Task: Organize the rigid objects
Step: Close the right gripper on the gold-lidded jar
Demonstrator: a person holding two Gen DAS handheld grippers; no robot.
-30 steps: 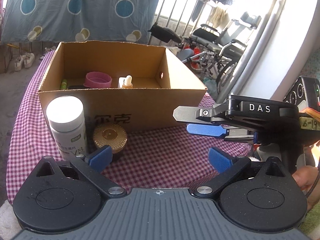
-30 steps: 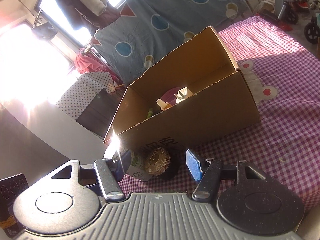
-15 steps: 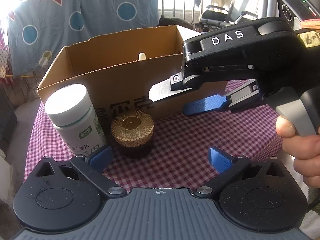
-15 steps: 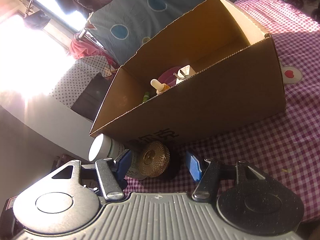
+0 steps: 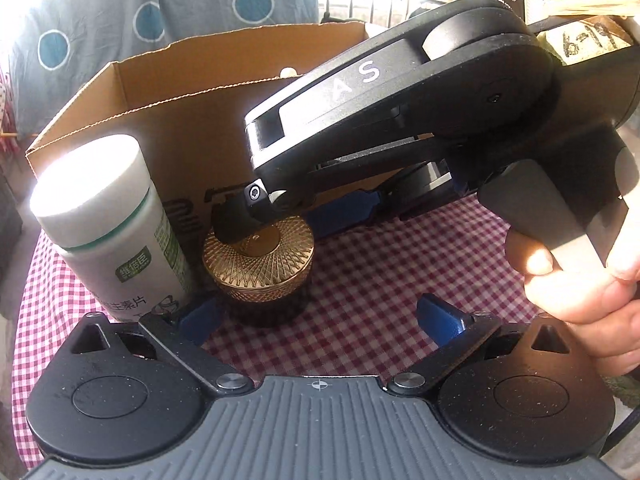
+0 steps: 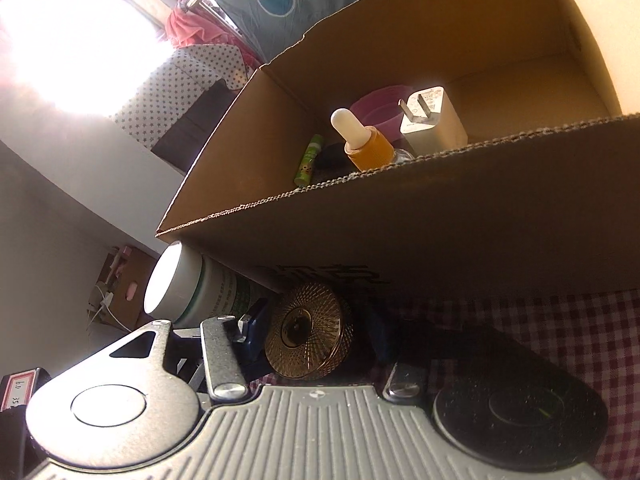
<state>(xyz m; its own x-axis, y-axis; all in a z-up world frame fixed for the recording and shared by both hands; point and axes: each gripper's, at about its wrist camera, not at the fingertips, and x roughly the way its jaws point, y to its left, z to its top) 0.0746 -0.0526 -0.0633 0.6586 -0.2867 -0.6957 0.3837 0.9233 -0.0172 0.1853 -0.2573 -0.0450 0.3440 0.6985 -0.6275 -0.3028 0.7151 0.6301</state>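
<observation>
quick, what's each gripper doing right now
left gripper: open, holding nothing, just in front of the gold-lidded dark jar.
right gripper: jaws have just been closing around that jar; firm grip cannot be told.

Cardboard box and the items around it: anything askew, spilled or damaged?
Nothing stands out. The white bottle and gold-lidded jar stand upright outside the cardboard box; no spill shows.

Red-and-white checked cloth [image 5: 380,280] over the tabletop, blue fabric sheet with teal circles [image 5: 120,16] hanging behind, white star-dotted grey cover [image 6: 176,92] near the bright window.
</observation>
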